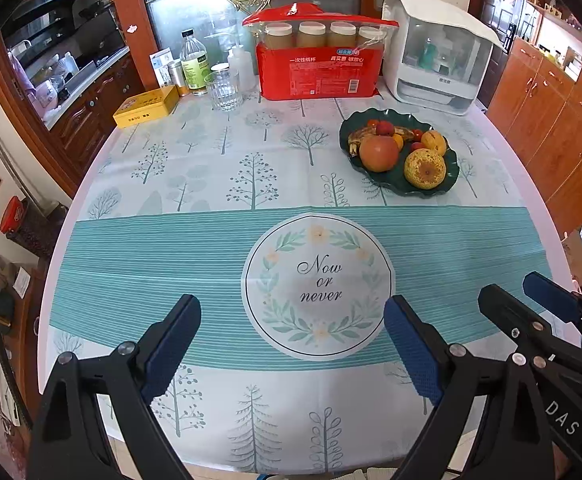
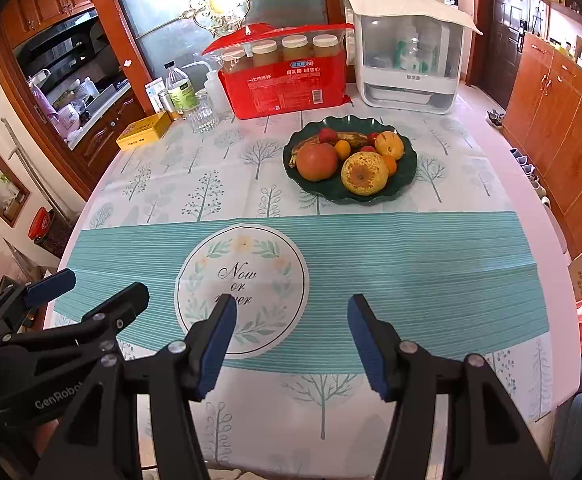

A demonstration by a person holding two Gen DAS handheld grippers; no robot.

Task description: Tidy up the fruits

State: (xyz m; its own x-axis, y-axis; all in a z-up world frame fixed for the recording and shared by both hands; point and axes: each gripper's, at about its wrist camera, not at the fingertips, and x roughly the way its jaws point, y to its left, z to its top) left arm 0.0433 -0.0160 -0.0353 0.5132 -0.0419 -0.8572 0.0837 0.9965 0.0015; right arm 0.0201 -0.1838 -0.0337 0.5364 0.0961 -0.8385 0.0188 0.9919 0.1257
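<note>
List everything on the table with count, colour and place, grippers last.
plate: 1, dark green, wavy rim, far right of centre
apple: 1, red-orange, front left on the plate
large round fruit: 1, yellow, speckled, front on the plate
banana: 1, browned, back of the plate
small fruits: several, red and orange, among the rest
paper-cup pack: 1, red, far edge
appliance: 1, white, far right
glass: 1, clear, far left
bottle: 1, clear, green label, behind the glass
tin: 1, yellow, far left
tablecloth: 1, white with trees, teal band
left gripper: open, empty, near edge
right gripper: open, empty, near edge
</note>
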